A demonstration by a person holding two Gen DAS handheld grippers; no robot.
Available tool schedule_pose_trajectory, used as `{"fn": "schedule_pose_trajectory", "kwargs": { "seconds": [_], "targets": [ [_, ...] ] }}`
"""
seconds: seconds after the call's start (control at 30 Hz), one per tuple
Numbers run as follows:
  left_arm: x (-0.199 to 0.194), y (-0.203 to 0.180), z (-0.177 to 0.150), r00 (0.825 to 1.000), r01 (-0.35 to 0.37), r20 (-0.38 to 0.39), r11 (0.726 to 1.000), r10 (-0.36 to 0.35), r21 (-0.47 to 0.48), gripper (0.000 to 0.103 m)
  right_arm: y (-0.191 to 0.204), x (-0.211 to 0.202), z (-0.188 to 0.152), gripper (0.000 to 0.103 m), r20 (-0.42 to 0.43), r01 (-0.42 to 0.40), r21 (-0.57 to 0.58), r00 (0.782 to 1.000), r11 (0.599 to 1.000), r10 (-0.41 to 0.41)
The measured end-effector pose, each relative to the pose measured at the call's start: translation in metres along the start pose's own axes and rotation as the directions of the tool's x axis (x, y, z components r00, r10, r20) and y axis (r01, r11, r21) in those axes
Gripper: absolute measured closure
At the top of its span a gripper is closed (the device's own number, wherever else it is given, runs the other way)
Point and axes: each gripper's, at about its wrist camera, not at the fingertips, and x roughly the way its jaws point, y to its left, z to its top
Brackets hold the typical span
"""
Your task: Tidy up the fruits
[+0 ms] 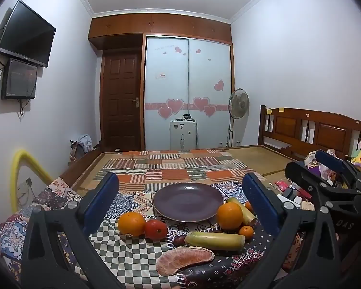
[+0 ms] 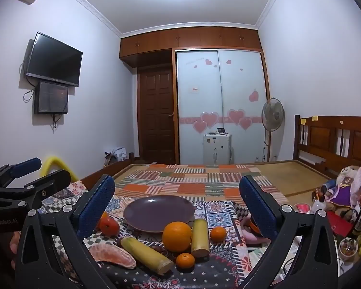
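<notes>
- Left wrist view: the left tool (image 1: 180,192) hangs released, blue pads wide apart, holding nothing.
- Between the pads, a purple plate (image 1: 187,201) sits bare on the patterned cloth (image 1: 122,243) over the bed — fruit lies along its near rim.
- An orange (image 1: 131,224) touches a tomato (image 1: 156,228) at the plate's near left; a second orange (image 1: 229,215) stands at its near right.
- A yellow-green cane piece (image 1: 214,240) lies crosswise, a peeled pomelo segment (image 1: 185,260) nearest the camera.
- The right tool (image 1: 325,171) shows at the right edge, its pads parted.
- Right wrist view: the right tool (image 2: 178,195) is spread wide, empty — the plate (image 2: 158,213) lies between its pads, a small tangerine (image 2: 185,260) by the cloth's near edge.
</notes>
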Motion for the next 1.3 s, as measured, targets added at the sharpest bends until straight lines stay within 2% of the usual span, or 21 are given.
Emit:
{"fn": "schedule_pose_trajectory", "kwargs": {
  "seconds": [0.47,1.3],
  "targets": [
    [-0.0003,0.0062,-0.0013,0.999,-0.019,0.027,1.0,0.02,-0.019,0.0,0.0057,-0.0033,0.0,0.0,0.005,0.002,-0.006,1.0,1.0,-0.002],
    [-0.002,0.0074,0.0012,0.999,-0.02,0.026,1.0,0.02,-0.02,0.0,0.0048,-0.0042,0.0021,0.0,0.004,-0.006,0.0,1.0,1.0,0.006]
  ]
}}
